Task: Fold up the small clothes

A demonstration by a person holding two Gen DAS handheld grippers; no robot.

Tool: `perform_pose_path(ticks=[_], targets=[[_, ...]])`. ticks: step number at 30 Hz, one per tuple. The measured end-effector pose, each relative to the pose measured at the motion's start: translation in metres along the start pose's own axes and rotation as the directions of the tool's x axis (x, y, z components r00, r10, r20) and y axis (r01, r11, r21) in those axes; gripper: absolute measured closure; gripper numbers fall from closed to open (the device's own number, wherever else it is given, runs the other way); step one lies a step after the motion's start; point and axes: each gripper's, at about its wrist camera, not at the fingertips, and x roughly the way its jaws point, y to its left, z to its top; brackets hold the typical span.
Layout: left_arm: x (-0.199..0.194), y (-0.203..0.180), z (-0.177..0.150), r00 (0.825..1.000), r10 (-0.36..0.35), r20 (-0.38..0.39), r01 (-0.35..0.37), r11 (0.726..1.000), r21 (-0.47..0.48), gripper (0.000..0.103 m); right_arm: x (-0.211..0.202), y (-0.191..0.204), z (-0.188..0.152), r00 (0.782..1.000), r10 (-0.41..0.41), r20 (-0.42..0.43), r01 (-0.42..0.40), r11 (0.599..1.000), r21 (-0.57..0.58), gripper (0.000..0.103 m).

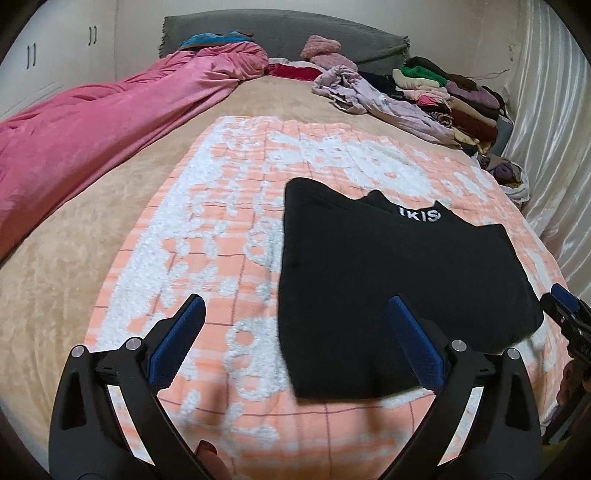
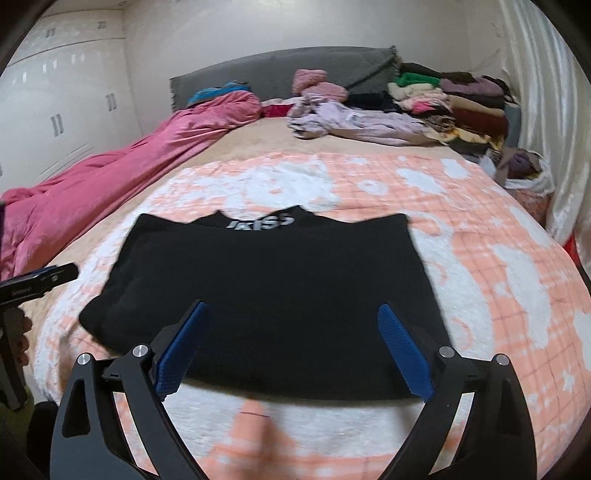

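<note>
A black garment [image 1: 399, 280] with white lettering at its far edge lies flat and folded on the orange-and-white blanket [image 1: 229, 206]. My left gripper [image 1: 295, 314] hovers open over the garment's near left edge, nothing between its blue pads. In the right wrist view the same garment [image 2: 266, 280] fills the middle, and my right gripper [image 2: 291, 317] stands open above its near edge, empty. The right gripper's tip [image 1: 563, 299] shows at the left view's right margin. The left gripper's tip [image 2: 48, 275] shows at the right view's left margin.
A pink duvet [image 1: 110, 122] is bunched along the bed's left side. A lilac garment [image 1: 369, 92] and a stack of folded clothes [image 1: 465, 103] sit at the far right near the grey headboard [image 1: 288, 33]. A white curtain [image 1: 554, 129] hangs on the right, wardrobes [image 2: 55, 110] on the left.
</note>
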Motion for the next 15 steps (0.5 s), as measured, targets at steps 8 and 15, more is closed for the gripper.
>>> perform_pose_path(ticks=[8,15], targets=[[0.001,0.019,0.007,0.999,0.034,0.006,-0.034,0.999,-0.014,0.010,0.021,0.056,0.001,0.996,0.087,-0.030,-0.090,0.991,-0.103,0.011],[0.007,0.031,0.014,0.998,0.063,0.005,-0.063,0.998,-0.016,0.010,0.039,0.095,-0.001,0.986,0.152,-0.066,-0.161,0.972,-0.171,0.011]])
